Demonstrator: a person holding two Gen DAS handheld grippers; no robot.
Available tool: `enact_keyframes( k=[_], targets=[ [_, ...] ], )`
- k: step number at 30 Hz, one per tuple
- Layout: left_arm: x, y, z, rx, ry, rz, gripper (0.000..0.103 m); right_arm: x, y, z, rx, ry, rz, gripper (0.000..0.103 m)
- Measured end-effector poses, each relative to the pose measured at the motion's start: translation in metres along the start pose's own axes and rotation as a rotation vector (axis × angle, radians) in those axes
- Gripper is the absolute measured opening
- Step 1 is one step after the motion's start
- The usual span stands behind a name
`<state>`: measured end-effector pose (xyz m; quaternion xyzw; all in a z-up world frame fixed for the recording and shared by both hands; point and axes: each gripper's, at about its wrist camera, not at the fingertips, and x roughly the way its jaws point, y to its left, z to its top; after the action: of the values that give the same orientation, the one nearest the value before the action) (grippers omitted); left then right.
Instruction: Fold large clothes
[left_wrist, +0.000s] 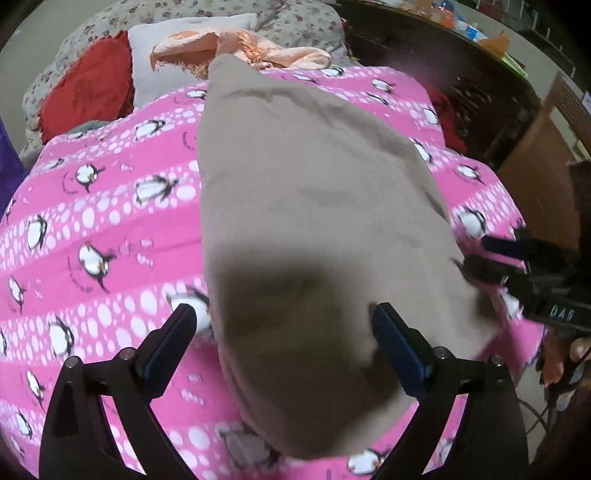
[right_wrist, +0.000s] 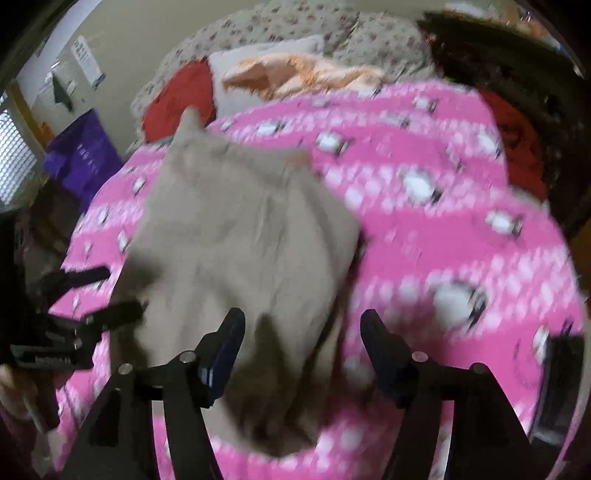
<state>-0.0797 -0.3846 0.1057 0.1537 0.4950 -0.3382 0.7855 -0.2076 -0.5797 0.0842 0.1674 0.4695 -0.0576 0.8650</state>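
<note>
A beige garment (left_wrist: 314, 221) lies folded lengthwise on a pink penguin blanket (left_wrist: 110, 221). My left gripper (left_wrist: 284, 317) is open above its near end, with one finger over the blanket and one over the cloth. My right gripper (right_wrist: 301, 325) is open above the garment's (right_wrist: 236, 236) near right edge and holds nothing. The right gripper shows in the left wrist view (left_wrist: 491, 254) at the garment's right edge. The left gripper shows in the right wrist view (right_wrist: 99, 291) at the garment's left edge. The right wrist view is blurred.
At the head of the bed lie a red cushion (left_wrist: 88, 92), a white pillow (left_wrist: 155, 62) and a peach fringed cloth (left_wrist: 236, 48). A dark wooden bed frame (left_wrist: 480, 92) runs along the right. A purple bag (right_wrist: 81, 158) stands left of the bed.
</note>
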Motion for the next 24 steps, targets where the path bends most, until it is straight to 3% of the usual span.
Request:
enact_keyframes(
  k=[2,3,4,6,11,14,15,17,19,20,22,24],
  targets=[
    [0.003,-0.002,-0.007,0.001,0.021,0.002,0.097,0.007,0.001,-0.011,0.016,0.035,0.051,0.067],
    [0.008,-0.003,-0.011,0.011,0.039,0.015,0.097,0.01,0.001,-0.017,0.027,0.037,0.075,0.061],
    [0.011,-0.003,-0.013,0.016,0.047,0.021,0.097,0.014,0.001,-0.021,0.032,0.037,0.093,0.039],
    [0.019,-0.003,-0.02,0.018,0.071,0.026,0.097,0.022,0.002,-0.026,0.03,0.054,0.103,0.011],
    [0.038,0.001,-0.031,-0.014,0.114,-0.011,0.098,0.033,-0.008,-0.037,0.02,0.067,-0.032,0.004],
    [0.034,0.001,-0.032,-0.03,0.109,-0.014,0.098,0.037,-0.015,-0.042,0.039,0.087,-0.025,0.004],
    [0.029,0.0,-0.031,-0.02,0.097,-0.01,0.098,0.033,-0.015,-0.042,0.036,0.076,-0.017,0.005],
    [0.016,-0.003,-0.025,0.003,0.06,0.003,0.097,0.02,-0.016,-0.037,0.05,0.037,0.002,0.019],
    [0.005,0.002,-0.018,-0.008,0.015,-0.009,0.097,0.006,-0.021,-0.029,0.078,-0.034,-0.003,0.076],
    [-0.001,0.006,-0.011,-0.031,-0.016,-0.036,0.097,0.0,-0.023,-0.027,0.092,-0.077,0.008,0.083],
    [-0.002,0.013,-0.001,-0.06,-0.037,-0.071,0.098,-0.006,-0.027,-0.02,0.106,-0.163,0.05,0.087],
    [0.01,0.021,0.009,-0.076,-0.008,-0.085,0.098,0.005,-0.028,-0.008,0.103,-0.163,0.084,0.088]
  ],
)
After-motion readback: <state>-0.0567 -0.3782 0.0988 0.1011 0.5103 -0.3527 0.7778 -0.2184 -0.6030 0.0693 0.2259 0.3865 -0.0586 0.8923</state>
